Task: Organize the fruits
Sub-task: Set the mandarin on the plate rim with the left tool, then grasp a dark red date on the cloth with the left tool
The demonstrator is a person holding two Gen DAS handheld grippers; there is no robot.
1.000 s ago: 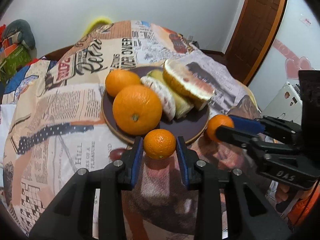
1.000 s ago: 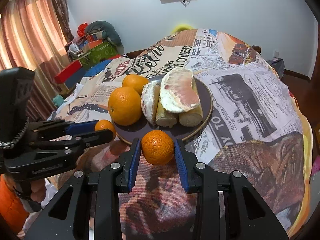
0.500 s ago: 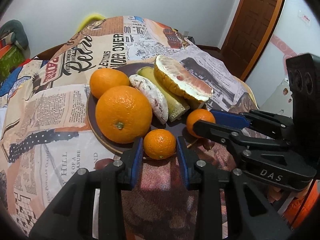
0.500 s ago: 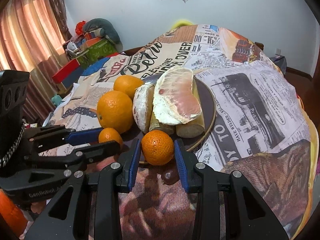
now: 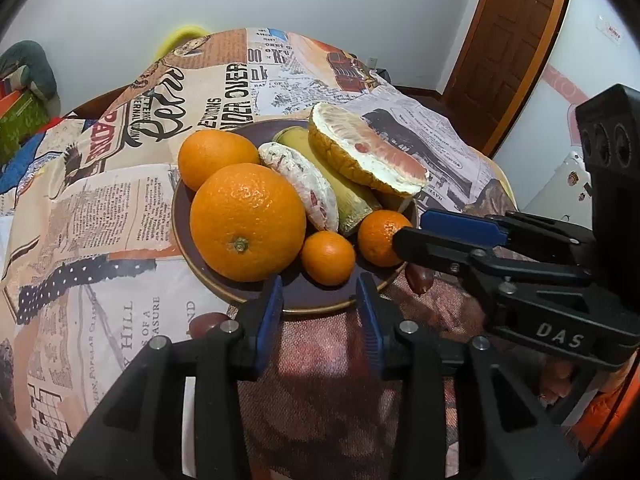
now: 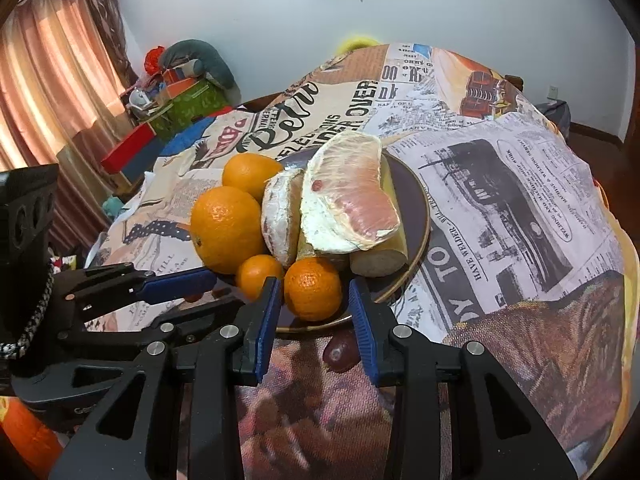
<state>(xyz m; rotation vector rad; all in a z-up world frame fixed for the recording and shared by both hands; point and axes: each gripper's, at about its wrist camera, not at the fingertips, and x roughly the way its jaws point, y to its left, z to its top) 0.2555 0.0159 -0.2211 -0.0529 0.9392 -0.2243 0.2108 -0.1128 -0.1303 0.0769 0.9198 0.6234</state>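
Observation:
A dark plate (image 5: 320,300) (image 6: 416,204) holds two big oranges (image 5: 248,222) (image 6: 226,228), pomelo pieces (image 5: 368,156) (image 6: 348,200) and cane-like sticks. Two small tangerines lie on its near rim. My left gripper (image 5: 319,304) is open, its jaws apart just behind the left tangerine (image 5: 328,257) (image 6: 258,276). My right gripper (image 6: 314,308) is open, with the right tangerine (image 6: 313,288) (image 5: 382,236) resting on the plate between its blue pads, clear gaps either side.
The table wears a newspaper-print cloth (image 5: 120,208) (image 6: 520,200). Small dark grapes lie on it by the plate's near edge (image 5: 206,322) (image 6: 340,350). A door (image 5: 516,40) stands at the right, cluttered boxes (image 6: 176,100) and curtains at the left.
Both grippers carried their tangerines forward onto the plate's near rim, then opened. The tangerines now rest on the plate, free of the pads.

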